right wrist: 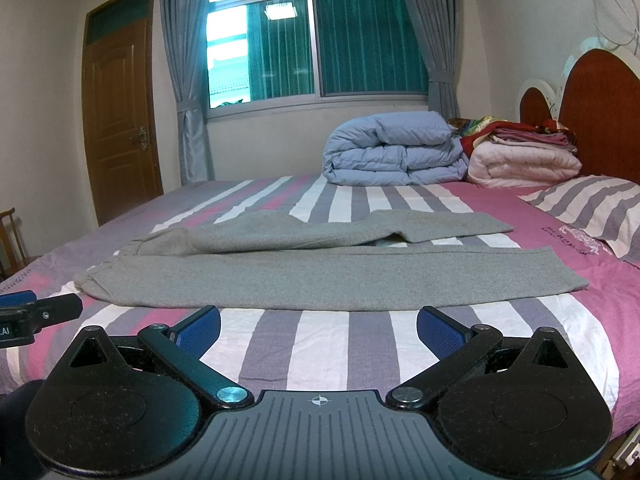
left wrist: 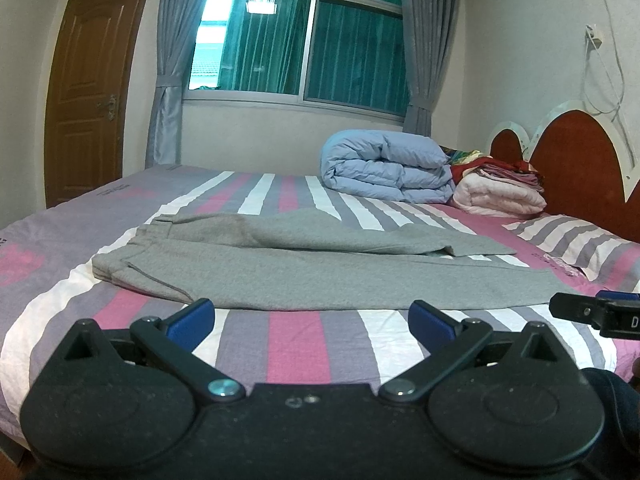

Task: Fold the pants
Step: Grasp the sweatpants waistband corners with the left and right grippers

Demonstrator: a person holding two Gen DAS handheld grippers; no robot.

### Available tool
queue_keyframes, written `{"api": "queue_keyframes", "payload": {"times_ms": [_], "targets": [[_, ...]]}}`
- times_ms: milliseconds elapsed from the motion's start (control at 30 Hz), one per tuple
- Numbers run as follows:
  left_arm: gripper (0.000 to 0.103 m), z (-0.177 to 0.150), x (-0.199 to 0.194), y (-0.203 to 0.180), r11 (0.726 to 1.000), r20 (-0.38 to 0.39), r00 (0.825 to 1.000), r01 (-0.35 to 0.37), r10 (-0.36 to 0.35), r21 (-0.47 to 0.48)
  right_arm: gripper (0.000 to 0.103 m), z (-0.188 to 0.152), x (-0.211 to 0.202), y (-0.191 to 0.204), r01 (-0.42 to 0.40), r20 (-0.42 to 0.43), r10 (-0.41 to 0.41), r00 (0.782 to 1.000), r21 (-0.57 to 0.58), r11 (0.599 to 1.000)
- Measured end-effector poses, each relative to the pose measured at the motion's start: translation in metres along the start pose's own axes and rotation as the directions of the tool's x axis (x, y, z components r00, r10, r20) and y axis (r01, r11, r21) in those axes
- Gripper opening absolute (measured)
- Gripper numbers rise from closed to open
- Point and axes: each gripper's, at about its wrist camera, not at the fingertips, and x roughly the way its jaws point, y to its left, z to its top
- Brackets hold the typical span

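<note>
Grey pants lie flat across the striped bed, waistband to the left and both legs stretched to the right; they also show in the right wrist view. The far leg is rumpled and partly folded over. My left gripper is open and empty, just short of the near leg's edge. My right gripper is open and empty, also just short of the near edge, further toward the leg ends. Part of the right gripper shows at the right of the left wrist view.
A folded blue duvet, a pink quilt and stacked clothes sit at the far right by the red headboard. A striped pillow lies right of the pant legs. A door and a window are beyond the bed.
</note>
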Motion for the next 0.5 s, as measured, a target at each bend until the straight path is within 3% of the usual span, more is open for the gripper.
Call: {"api": "queue_keyframes", "payload": {"times_ms": [133,333,500], "targets": [[0.097,0.002,0.001,0.005,0.999,-0.021,0.999,-0.027,0.026,-0.026,0.103,0.000,0.001,-0.001,-0.008,0.001,0.008,1.000,0.002,1.000],[0.097,0.014,0.006,0.039,0.986,-0.073,0.996,-0.064,0.054,-0.154,0.103,0.009,0.010,-0.020,-0.116,0.016,0.115,0.993,0.095,0.989],[0.097,0.039,0.030,0.076,0.987,-0.057,0.995,-0.084,0.077,-0.134,0.103,0.038,0.032,-0.016,-0.190,0.019,0.190,0.982,0.003,0.982]]}}
